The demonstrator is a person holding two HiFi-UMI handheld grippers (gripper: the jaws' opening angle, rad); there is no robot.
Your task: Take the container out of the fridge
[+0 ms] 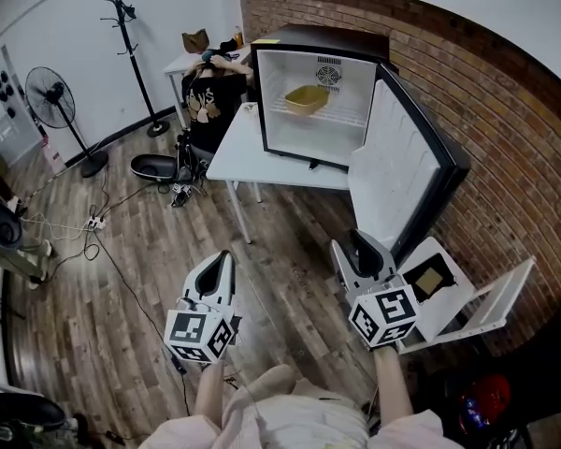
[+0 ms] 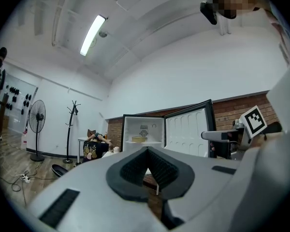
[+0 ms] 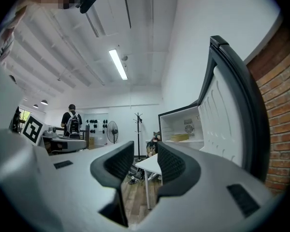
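A small black fridge (image 1: 293,38) stands on a white table (image 1: 240,148), and its door (image 1: 397,162) is swung wide to the right. On the wire shelf inside lies a shallow tan container (image 1: 306,99), which also shows far off as the container (image 2: 138,139) and the container (image 3: 179,137). Both grippers hang over the wooden floor, well short of the fridge. My left gripper (image 1: 226,256) has its pads together, as the left gripper (image 2: 146,153) shows, and holds nothing. In my right gripper (image 1: 356,240) a clear gap separates the pads of the right gripper (image 3: 145,152), with nothing in it.
A person (image 1: 208,94) sits at a desk behind the table's left end. A standing fan (image 1: 53,98), a coat stand (image 1: 131,45) and floor cables (image 1: 93,223) lie to the left. At the right are a brick wall (image 1: 505,110) and a white frame (image 1: 472,299).
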